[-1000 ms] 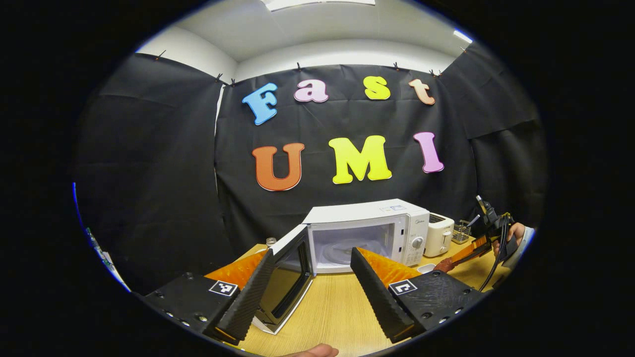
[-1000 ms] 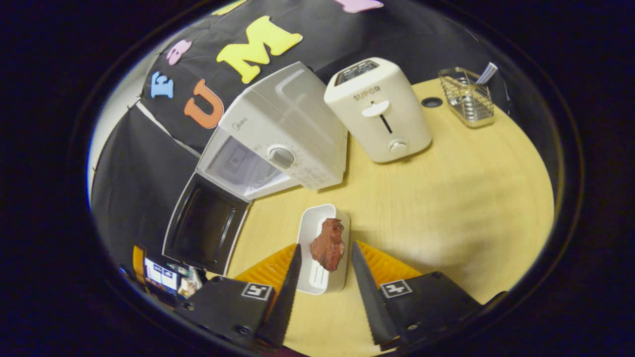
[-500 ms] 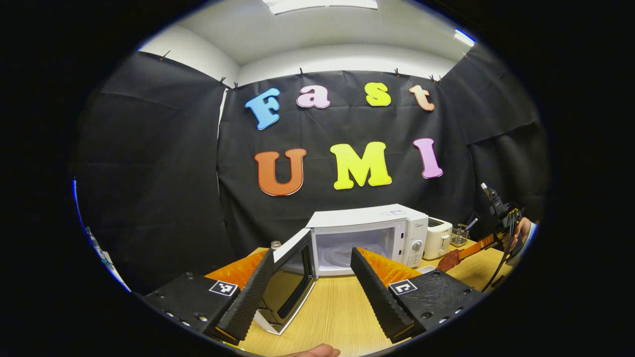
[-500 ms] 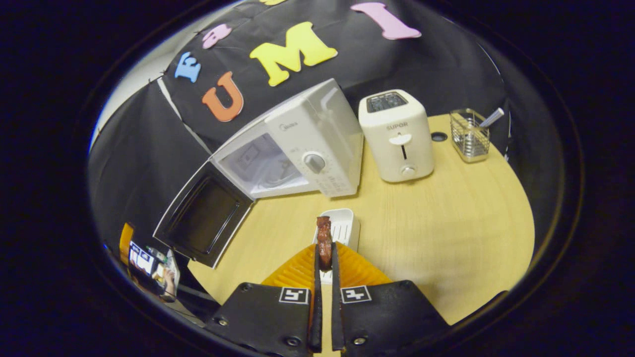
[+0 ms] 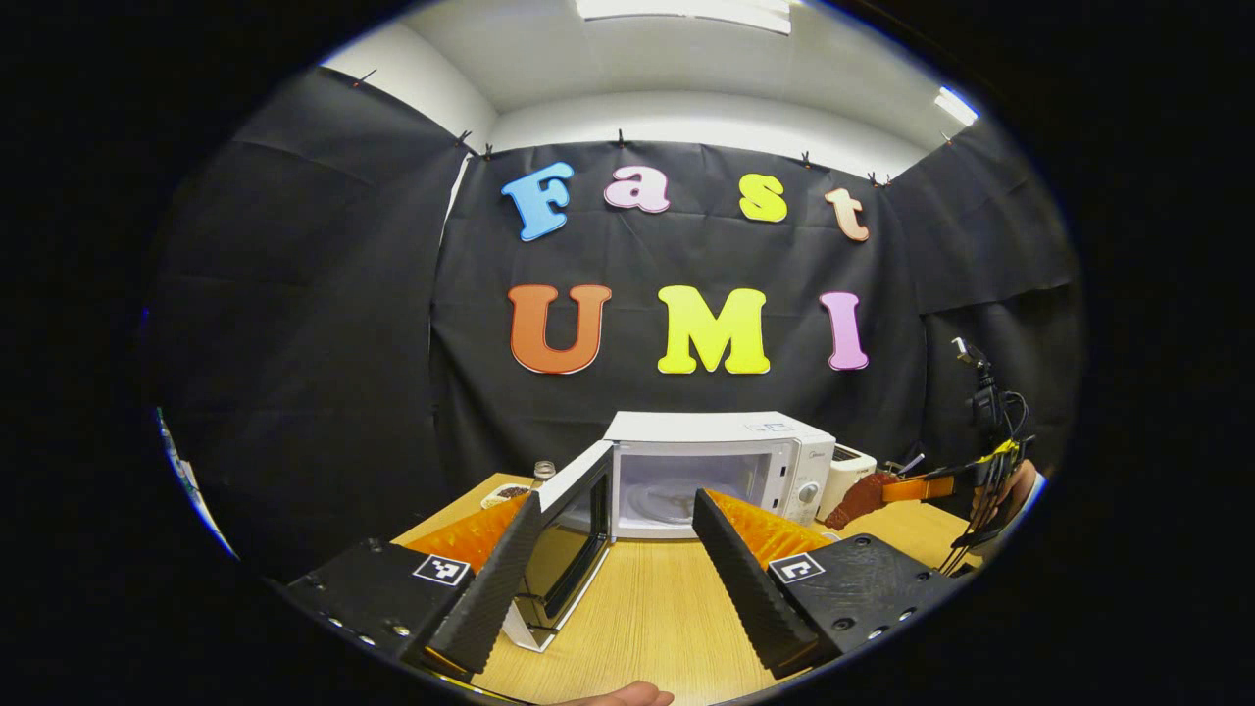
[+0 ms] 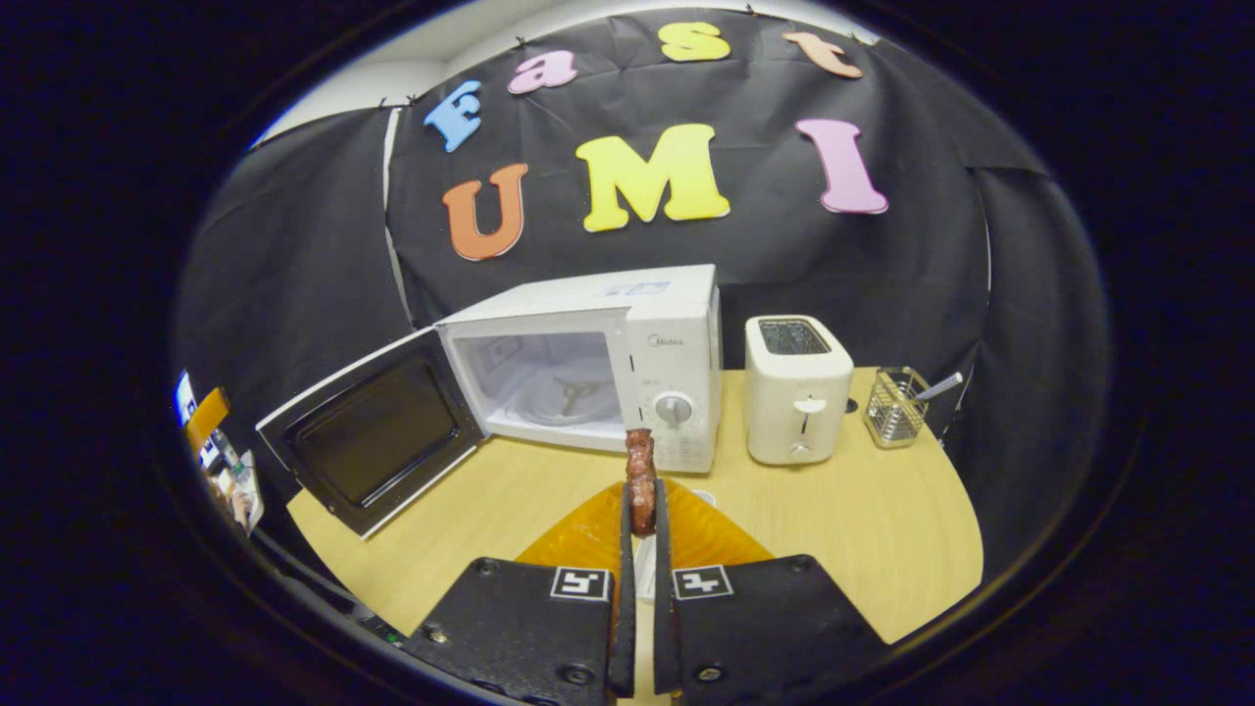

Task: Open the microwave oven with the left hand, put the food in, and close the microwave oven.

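Here the right gripper [image 6: 639,510] pinches the meat [image 6: 640,469] before the open microwave [image 6: 627,333]. The left gripper [image 5: 618,549] is spread wide, holding nothing.

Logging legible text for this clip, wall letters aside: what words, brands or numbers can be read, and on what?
"Midea": on the microwave oven, on the front panel above its dial.
Markings around the dial: too small to read.
Sticker on the oven's top: too blurred to read.
Toaster: any front marking is too small to read.
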`<state>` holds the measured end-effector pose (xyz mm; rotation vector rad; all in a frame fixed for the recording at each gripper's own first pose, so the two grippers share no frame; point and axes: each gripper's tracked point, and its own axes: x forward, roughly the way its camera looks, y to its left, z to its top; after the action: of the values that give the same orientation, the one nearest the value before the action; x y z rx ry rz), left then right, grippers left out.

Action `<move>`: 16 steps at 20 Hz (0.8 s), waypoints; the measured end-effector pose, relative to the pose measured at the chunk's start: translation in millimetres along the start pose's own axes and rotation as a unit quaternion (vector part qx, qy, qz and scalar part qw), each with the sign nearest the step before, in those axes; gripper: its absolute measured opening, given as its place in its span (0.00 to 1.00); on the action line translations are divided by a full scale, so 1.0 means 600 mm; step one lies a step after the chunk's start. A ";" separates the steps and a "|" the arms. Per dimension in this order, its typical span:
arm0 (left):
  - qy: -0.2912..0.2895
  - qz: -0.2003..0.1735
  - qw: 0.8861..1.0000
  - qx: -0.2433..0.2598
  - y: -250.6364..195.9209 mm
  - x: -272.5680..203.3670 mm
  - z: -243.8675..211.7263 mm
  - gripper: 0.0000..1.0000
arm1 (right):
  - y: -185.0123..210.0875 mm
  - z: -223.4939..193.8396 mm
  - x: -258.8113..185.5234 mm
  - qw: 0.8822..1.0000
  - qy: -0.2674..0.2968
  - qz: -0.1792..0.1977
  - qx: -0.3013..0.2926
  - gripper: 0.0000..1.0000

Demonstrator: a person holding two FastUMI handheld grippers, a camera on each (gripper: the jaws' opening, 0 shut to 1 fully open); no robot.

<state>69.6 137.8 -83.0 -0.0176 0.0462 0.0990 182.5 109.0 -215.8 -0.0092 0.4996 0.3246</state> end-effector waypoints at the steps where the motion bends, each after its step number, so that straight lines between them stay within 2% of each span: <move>1: 0.000 0.003 1.000 -0.001 0.008 -0.001 -0.001 0.87 | 0.016 0.003 0.009 1.000 -0.007 -0.001 -0.002 0.10; 5: -0.006 0.008 1.000 -0.012 0.032 -0.015 -0.002 0.84 | 0.081 0.003 0.057 1.000 -0.016 0.005 0.000 0.11; 6: -0.008 0.008 1.000 -0.011 0.039 -0.017 -0.003 0.92 | 0.099 0.001 0.071 1.000 -0.015 0.009 0.000 0.11; 7: -0.008 0.009 1.000 -0.007 0.045 -0.021 -0.004 0.81 | 0.116 0.000 0.085 1.000 -0.014 0.014 0.002 0.11; 8: -0.009 0.012 1.000 -0.002 0.053 -0.022 -0.004 0.91 | 0.134 0.000 0.099 1.000 -0.014 0.020 0.004 0.11; 13: -0.012 0.018 1.000 0.006 0.077 -0.022 -0.010 0.91 | 0.196 0.010 0.189 0.998 -0.027 0.036 0.034 0.10; 16: -0.003 0.022 1.000 0.003 0.090 -0.010 -0.023 0.91 | 0.218 0.025 0.255 0.997 -0.042 0.030 0.057 0.11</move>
<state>57.8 190.6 -97.1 -0.0094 0.0401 0.1431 276.0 280.6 -265.5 0.1303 0.4356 0.3529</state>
